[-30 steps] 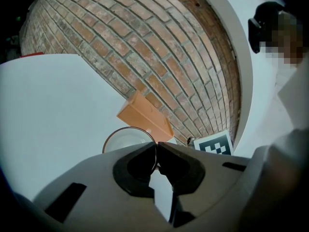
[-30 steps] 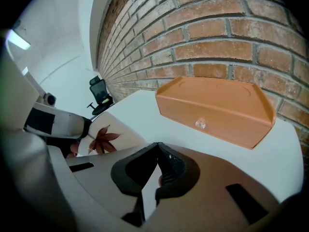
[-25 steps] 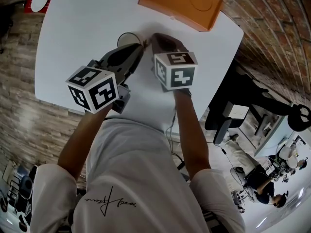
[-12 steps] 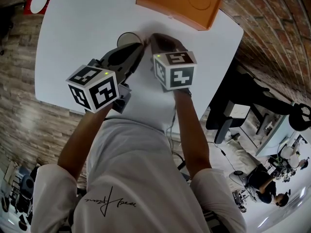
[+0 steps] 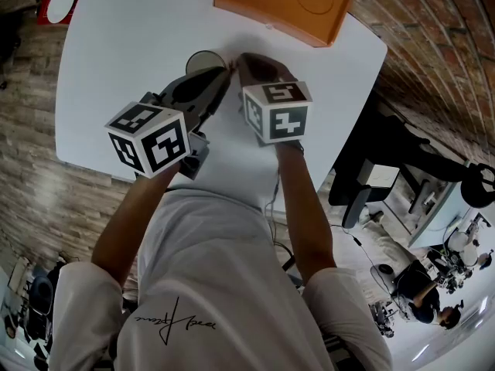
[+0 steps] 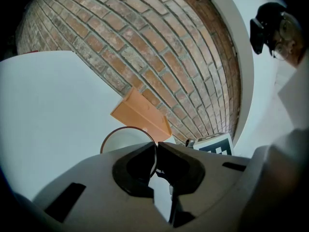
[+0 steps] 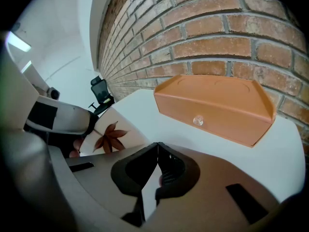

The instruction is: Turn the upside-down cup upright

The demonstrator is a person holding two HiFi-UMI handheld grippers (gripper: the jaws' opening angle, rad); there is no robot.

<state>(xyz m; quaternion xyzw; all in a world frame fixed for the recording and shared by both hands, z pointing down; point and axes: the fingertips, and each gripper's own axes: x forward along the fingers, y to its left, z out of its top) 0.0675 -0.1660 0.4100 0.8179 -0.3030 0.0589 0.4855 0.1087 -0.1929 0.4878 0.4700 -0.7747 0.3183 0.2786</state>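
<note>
Item: cup [image 5: 203,59], pale, brown-edged rim, a russet leaf printed on its wall. Location: middle of the white worktop [image 5: 116,45], short of the orange box [image 5: 282,2] that lies at the far edge under the brick wall [image 7: 207,28]

Held by: left gripper [image 5: 225,71], clamped on the cup's thin rim, one jaw inside the mouth and one outside. A pinch on the rim gives a lever for rolling the cup over, which is likely why it is taken there and not round the body

Attitude: the round mouth shows from above and faces the left gripper's camera, so the cup reads as mouth-up or close to it. Whether its foot sits flat on the worktop cannot be told

Second tool: right gripper [image 5: 241,59], jaws pressed together with nothing between them, tips just beside the cup on its box-facing side. Whether it touches the cup cannot be told. Probable purpose: a stop to keep the cup from sliding or tipping

Status, by judgement: turn nearly or wholly done; release not yet made

Risk: letting go of the rim before the foot is seated could topple the cup
</note>
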